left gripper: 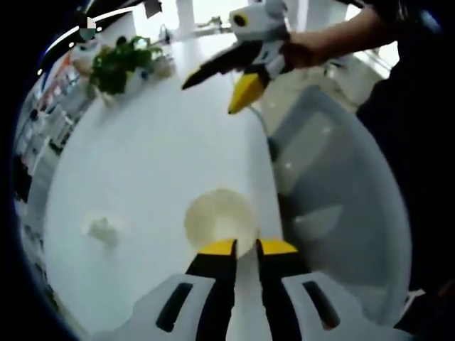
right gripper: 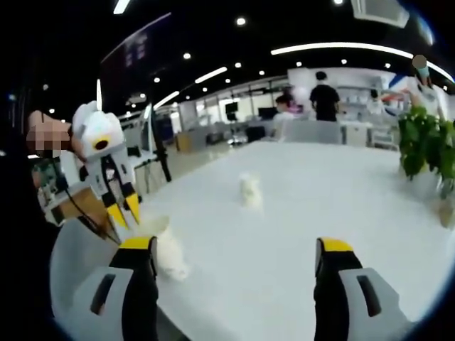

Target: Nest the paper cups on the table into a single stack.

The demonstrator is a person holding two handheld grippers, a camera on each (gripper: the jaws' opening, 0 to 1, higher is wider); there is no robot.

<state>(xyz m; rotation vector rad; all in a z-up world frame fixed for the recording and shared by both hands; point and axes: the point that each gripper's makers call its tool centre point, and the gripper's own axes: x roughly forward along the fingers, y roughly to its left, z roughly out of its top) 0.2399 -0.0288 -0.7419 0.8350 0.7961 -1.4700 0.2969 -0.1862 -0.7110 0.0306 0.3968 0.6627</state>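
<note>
In the left gripper view, the left gripper (left gripper: 246, 247) is right at the bottom, and its two yellow tips are pinched close together on the near rim of a paper cup (left gripper: 220, 219). It looks like it is gripping that rim, with the cup standing open side up on the white table (left gripper: 149, 163). A bit further off to the left sits a small white thing (left gripper: 104, 229). It is too blurry to be sure, but it may be another cup. Further still, the right gripper (left gripper: 238, 74) hangs in the air over the table with its jaws spread apart and nothing in them. A green plant (left gripper: 122, 62) stands at the far end.

In the right gripper view, the right gripper's own jaws are wide apart. The held cup (right gripper: 165, 250) shows near the left, and the other white thing (right gripper: 249, 190) sits well apart from it, further up the table.

So I think the stacking is just starting: one cup is held, and nothing is nested that I can see. The cups must be brought together next
</note>
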